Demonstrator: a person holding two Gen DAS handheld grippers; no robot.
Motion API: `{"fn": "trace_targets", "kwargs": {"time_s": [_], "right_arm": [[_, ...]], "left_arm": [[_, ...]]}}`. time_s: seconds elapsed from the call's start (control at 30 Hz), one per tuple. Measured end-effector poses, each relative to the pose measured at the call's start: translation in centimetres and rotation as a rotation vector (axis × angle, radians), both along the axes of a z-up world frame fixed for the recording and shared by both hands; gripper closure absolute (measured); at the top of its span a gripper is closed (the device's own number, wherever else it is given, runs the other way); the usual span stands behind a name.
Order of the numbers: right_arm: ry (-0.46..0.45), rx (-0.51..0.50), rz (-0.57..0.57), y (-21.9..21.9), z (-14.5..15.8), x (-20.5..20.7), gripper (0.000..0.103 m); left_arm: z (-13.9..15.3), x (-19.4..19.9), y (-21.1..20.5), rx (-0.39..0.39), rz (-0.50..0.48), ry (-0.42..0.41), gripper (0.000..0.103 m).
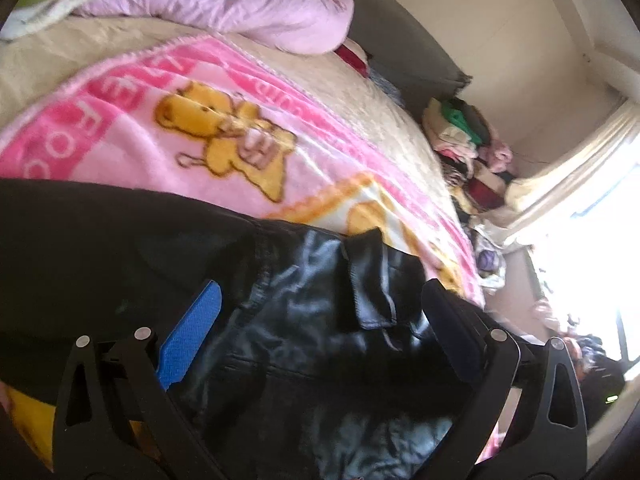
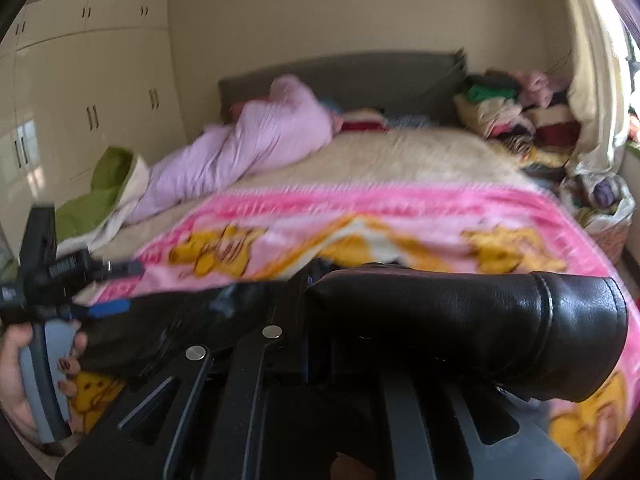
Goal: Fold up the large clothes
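1. Folding is judged to be at an early stage: a black leather jacket (image 1: 312, 320) is being spread on the near end of a bed, on top of a pink bear-print blanket (image 1: 168, 140).
2. Jaws of the left gripper (image 1: 320, 300) are being held wide apart over the jacket's shiny body and a flap on it; nothing is being gripped between them, and the blue pad (image 1: 192, 332) is bare.
3. A jacket sleeve (image 2: 480, 316) is being lifted in front of the right gripper (image 2: 308, 320), its cuff opening pointing away from the blanket's centre. The fingertips are being hidden by the sleeve, so whether they are closed on it cannot be told.
4. Beyond the blanket, toward the headboard, a lilac quilt (image 2: 260, 140) is being left bundled; a clothes pile (image 2: 500, 108) is stacked beside the bed's far corner.
5. Next, the sleeve is probably to be laid across the jacket's body, which calls for the body being pinned flat by the left gripper first.
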State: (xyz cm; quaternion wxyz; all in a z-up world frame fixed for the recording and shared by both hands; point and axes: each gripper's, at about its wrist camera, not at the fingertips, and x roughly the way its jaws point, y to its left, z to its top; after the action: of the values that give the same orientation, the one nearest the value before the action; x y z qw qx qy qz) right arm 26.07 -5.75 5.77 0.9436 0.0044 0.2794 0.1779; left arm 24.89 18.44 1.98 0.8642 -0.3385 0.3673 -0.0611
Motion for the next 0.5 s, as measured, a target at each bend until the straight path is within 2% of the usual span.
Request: {"fn": "trace_targets", "kwargs": {"time_s": [0.17, 0.27, 0.33, 0.37, 0.4, 0.43, 0.5], "right_arm": [[0.082, -0.031, 0.021, 2.1, -3.6, 0.0, 0.092], [0.135, 0.016, 0.016, 1.6, -5.2, -0.1, 0.088], [0.191, 0.054, 0.008, 1.0, -6.0, -0.2, 0.067], [0.208, 0.075, 0.001, 0.6, -6.2, -0.3, 0.044], [0.226, 0.106, -0.017, 0.0, -6.5, -0.6, 0.035], [0.245, 0.129, -0.029, -0.5, -6.8, -0.7, 0.034], [0.307, 0.209, -0.086, -2.4, -7.5, -1.0, 0.026]], "left_arm": [[-0.5, 0.5, -0.5, -0.044, -0.061, 0.004, 0.009], [-1.0, 0.9, -1.4, -0.058, -0.107, 0.020, 0.009], [-1.4, 1.2, -2.2, -0.069, -0.134, 0.030, 0.009], [-1.7, 1.4, -2.8, -0.069, -0.152, 0.041, 0.009], [-2.0, 1.5, -3.3, -0.067, -0.164, 0.050, 0.009], [-2.2, 1.7, -3.8, -0.067, -0.178, 0.059, 0.009], [-3.0, 2.0, -5.1, -0.080, -0.219, 0.083, 0.009]]}}
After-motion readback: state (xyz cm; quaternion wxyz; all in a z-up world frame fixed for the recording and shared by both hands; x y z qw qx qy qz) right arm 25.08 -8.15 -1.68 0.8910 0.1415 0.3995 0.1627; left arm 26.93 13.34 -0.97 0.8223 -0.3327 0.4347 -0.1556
